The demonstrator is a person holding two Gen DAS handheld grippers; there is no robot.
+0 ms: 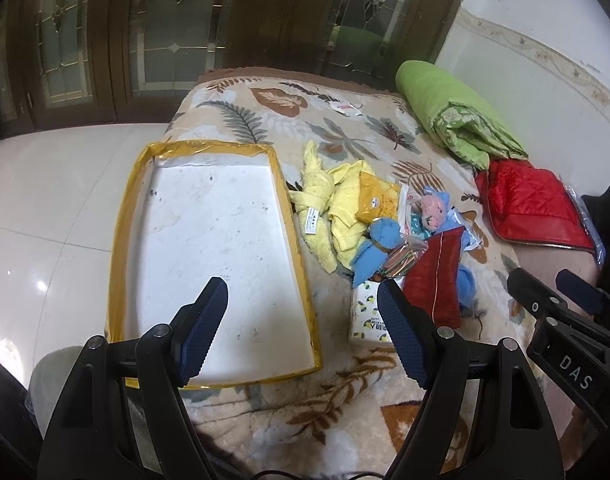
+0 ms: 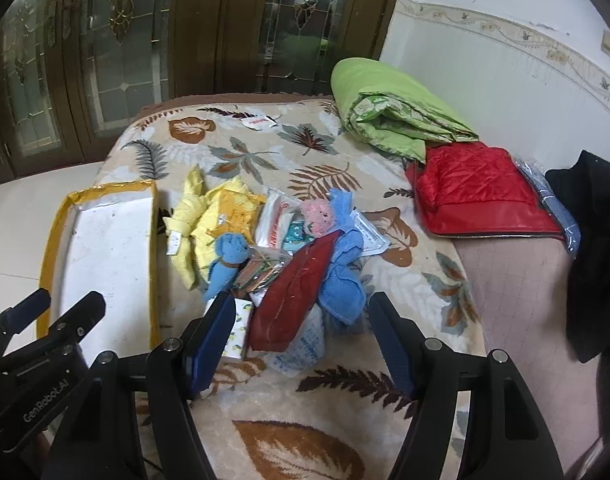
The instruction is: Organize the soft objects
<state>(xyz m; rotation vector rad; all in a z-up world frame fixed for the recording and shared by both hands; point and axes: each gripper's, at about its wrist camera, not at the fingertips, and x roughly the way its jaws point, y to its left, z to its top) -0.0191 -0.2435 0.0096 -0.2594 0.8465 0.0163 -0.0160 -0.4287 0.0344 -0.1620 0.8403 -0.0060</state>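
Observation:
A white tray with a yellow rim [image 1: 121,240] [image 2: 49,240] lies on the leaf-patterned blanket, with nothing in it. Right of it is a heap of soft things: yellow towels [image 1: 321,208] [image 2: 189,216], blue cloths [image 1: 375,248] [image 2: 343,280], a dark red pouch [image 1: 435,276] [image 2: 293,288], a pink knitted toy [image 1: 433,208] [image 2: 319,212], an orange packet [image 1: 375,200] and a tissue pack [image 1: 367,316] [image 2: 239,328]. My left gripper [image 1: 303,296] hangs open over the tray's near right side. My right gripper [image 2: 301,308] is open just short of the red pouch and blue cloth.
A folded green quilt [image 1: 449,112] [image 2: 389,108] and a red quilted cushion [image 1: 533,204] [image 2: 477,188] lie at the back right. A dark garment [image 2: 597,256] hangs at the right edge. White tiled floor [image 1: 45,200] lies left of the bed, wooden glass doors behind.

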